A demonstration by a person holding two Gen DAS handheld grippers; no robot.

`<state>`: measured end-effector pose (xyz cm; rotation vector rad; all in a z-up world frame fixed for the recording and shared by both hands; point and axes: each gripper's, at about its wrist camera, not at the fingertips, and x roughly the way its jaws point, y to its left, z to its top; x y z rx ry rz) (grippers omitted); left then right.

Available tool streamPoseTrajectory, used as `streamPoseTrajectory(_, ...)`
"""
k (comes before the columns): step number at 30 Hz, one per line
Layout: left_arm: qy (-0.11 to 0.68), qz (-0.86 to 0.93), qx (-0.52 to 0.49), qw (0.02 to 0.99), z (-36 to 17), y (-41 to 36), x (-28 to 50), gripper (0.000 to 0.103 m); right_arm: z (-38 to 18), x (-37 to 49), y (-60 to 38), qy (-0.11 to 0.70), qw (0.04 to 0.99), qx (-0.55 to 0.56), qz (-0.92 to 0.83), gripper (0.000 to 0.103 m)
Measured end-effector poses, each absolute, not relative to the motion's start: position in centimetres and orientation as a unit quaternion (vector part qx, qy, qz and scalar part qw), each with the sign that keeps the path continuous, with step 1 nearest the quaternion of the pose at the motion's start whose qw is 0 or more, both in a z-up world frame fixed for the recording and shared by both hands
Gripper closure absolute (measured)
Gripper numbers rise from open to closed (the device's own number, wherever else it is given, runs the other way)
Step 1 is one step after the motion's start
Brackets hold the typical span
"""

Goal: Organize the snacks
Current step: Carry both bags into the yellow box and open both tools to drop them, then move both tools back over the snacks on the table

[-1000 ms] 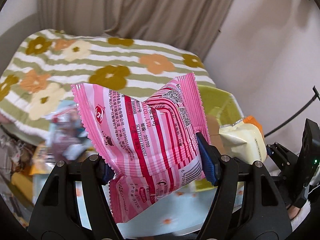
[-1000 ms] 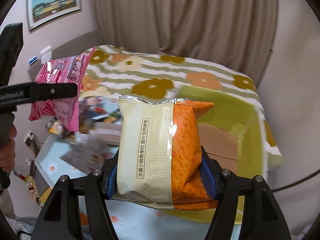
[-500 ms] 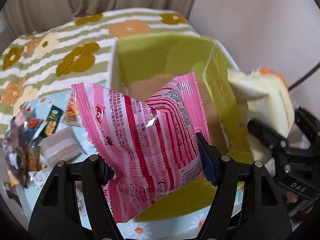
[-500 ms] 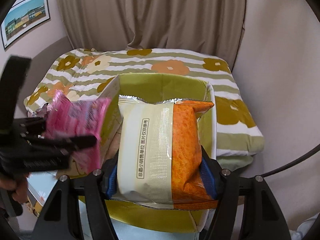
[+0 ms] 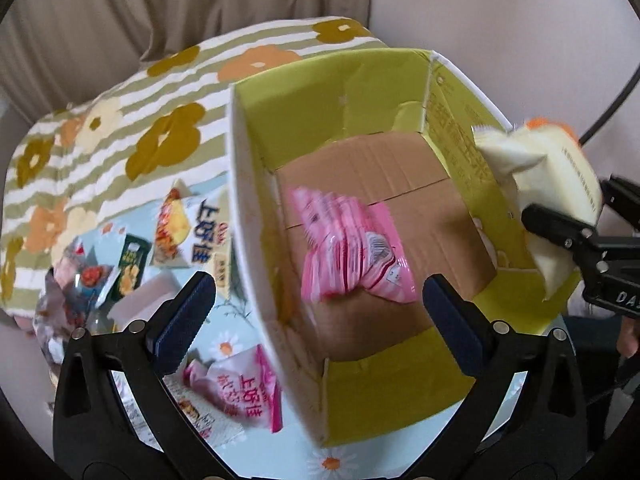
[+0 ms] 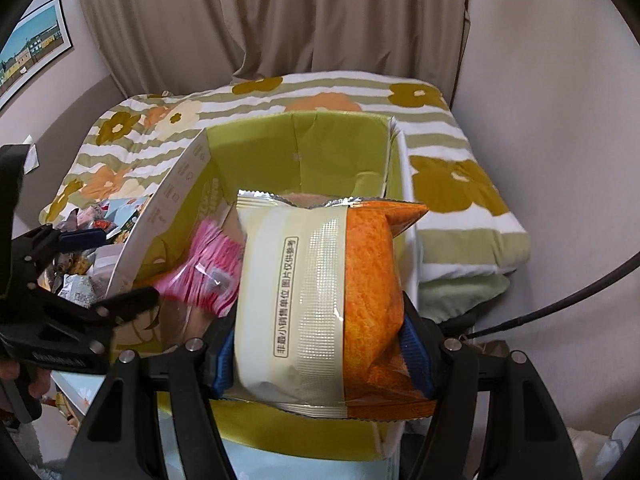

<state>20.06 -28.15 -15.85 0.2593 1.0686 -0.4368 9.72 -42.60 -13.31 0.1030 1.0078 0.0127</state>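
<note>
The left gripper [image 5: 316,300] hangs over the open cardboard box [image 5: 248,216], its jaws opening wide with nothing pressed between the blue pads. The pink snack packet [image 5: 352,256] is blurred below them, inside the box and close to its brown floor; whether it is at rest I cannot tell.

The right gripper [image 6: 320,356] is clamped on the cream-and-orange snack bag [image 6: 320,300], pads squeezing its lower sides. It holds the bag upright above the near edge of the box.

These packets look light, puffy and air-filled, with slick crinkly film. A pinch across the body gives under the pads, and the contents are probably brittle, so a modest squeeze seems wiser than a hard one. The flat crimped seam at either end would likely offer a firmer hold with less slipping.

More packets lie loose on the pale flowered counter [image 5: 280,452] left of the box, among them a pink bag [image 5: 244,396] close to the box's wall and a heap of snacks [image 5: 132,256] farther off. A flowered striped blanket [image 6: 452,168] lies behind the box.
</note>
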Motion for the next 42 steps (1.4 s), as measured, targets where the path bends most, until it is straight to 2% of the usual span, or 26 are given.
streamPoseTrajectory(7, 0.495, -0.202, 0.111, 0.837, -14.9, -26.3, 20.3, 0.0, -13.9, 10.7, -41.7, 0.48, 0.875, 0.058, 0.004, 0.037)
streamPoseTrajectory(9, 0.492, -0.202, 0.109, 0.84, -14.6, -26.0, 20.2, 0.0, -13.7, 10.9, -41.7, 0.459, 0.886, 0.062, 0.001, 0.018)
streamPoseTrajectory(10, 0.491, -0.201, 0.108, 0.841, -14.4, -25.9, 20.3, 0.0, -13.5, 10.9, -41.6, 0.45, 0.891, 0.059, 0.002, 0.0)
streamPoseTrajectory(31, 0.468, -0.181, 0.077, 0.861, -11.2, -23.5, 17.5, 0.0, -9.1, 8.8, -40.4, 0.42, 0.907, 0.03, 0.019, 0.0)
streamPoseTrajectory(42, 0.456, -0.111, 0.046, 0.882, -7.6, -16.9, 14.8, 0.0, -5.7, 9.2, -36.2, 0.391, 0.916, 0.035, 0.082, 0.0)
